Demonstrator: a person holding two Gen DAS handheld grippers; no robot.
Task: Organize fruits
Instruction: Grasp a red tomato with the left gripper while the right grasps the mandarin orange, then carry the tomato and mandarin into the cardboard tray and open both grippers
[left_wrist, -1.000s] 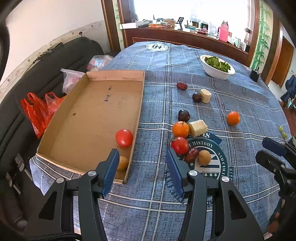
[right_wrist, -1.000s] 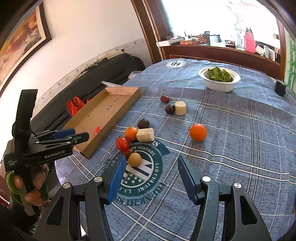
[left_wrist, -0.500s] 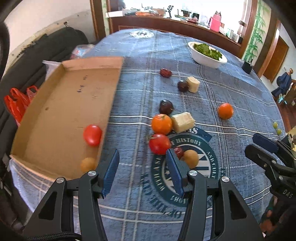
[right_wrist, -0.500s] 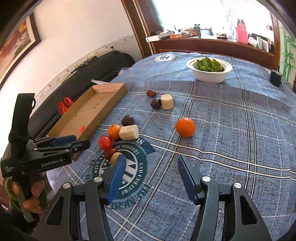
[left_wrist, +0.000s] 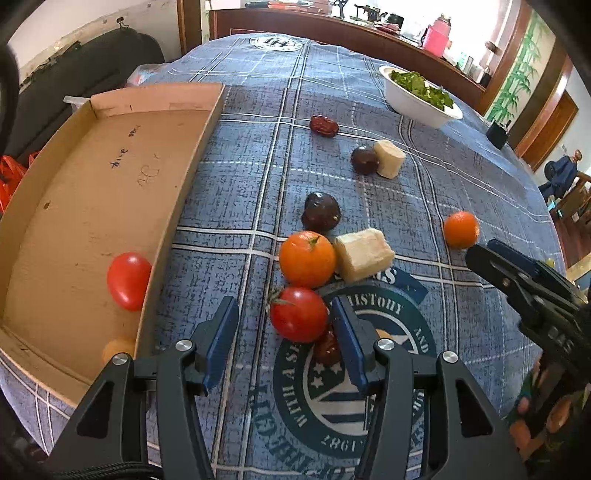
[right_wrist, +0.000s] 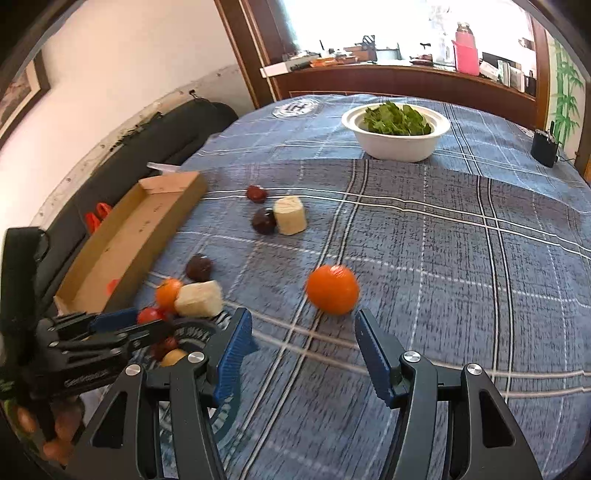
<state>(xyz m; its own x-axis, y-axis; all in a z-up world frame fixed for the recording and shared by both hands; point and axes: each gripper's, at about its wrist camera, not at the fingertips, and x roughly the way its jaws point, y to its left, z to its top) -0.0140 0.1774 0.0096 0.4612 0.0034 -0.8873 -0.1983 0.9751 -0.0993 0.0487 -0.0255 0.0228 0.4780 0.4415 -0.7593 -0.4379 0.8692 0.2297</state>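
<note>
The blue plaid tablecloth (left_wrist: 461, 177) fills both of my views, with a round printed emblem (left_wrist: 343, 387) at the near edge. On its left side I see the shallow cardboard tray (left_wrist: 92, 192), which holds a red tomato (left_wrist: 128, 280) against its near wall and a small yellowish fruit (left_wrist: 117, 346) in the corner. At the far side stands a white bowl of greens (right_wrist: 397, 129).

My left gripper (left_wrist: 282, 341) hangs with its jaws spread and nothing pinched; a second red tomato (left_wrist: 298, 314) lies just ahead of the gap, close to the right blue pad. Touching that tomato from behind is an orange (left_wrist: 306, 258), with a pale cut chunk (left_wrist: 364, 254) pressed against its right side and a dark plum (left_wrist: 320, 212) just beyond.

My right gripper (right_wrist: 304, 350) is also spread and empty, aimed at a lone orange (right_wrist: 332, 288) lying apart from the cluster, just past the fingertips.

Farther back I see another dark plum (left_wrist: 364, 159) touching a second pale chunk (left_wrist: 388, 158), then a red date (left_wrist: 324, 126).
</note>
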